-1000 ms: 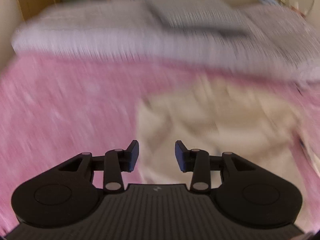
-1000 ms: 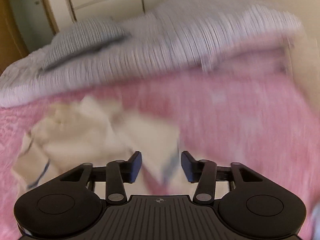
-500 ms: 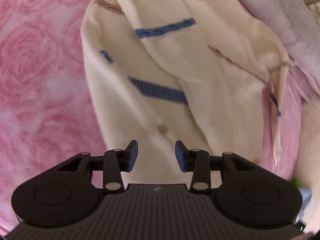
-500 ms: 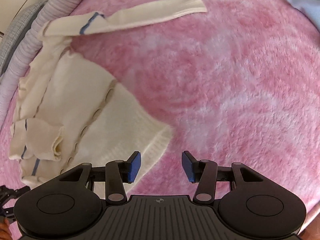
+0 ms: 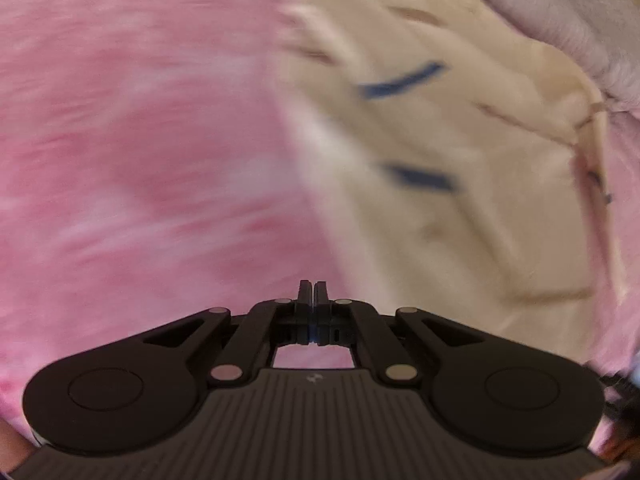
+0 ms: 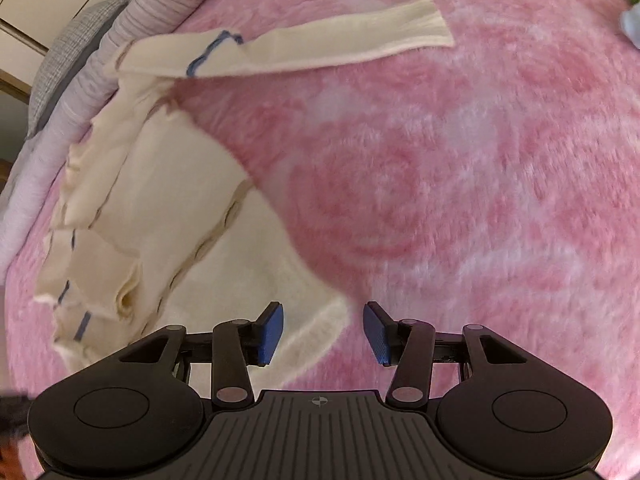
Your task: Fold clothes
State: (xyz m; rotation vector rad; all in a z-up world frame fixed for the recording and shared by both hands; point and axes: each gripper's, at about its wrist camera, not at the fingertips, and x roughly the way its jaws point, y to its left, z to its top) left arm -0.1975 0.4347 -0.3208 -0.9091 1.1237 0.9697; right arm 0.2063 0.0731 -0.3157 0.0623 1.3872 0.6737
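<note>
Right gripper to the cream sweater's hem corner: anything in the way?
Nothing visible. The right gripper is open, and the cream knit sweater with blue stripes has its hem corner lying between and just ahead of the fingertips on the pink fluffy blanket, with no other object there.

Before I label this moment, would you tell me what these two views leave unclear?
- Left wrist view: motion blur smears the cream sweater; its knit and trim are unreadable.
- Left gripper: jaws are together, but blur hides whether any fabric is pinched.
- Right wrist view: the pale blue item is cut off by the edge, so unidentifiable.
- Right gripper: its body hides the sweater's hem below.
</note>
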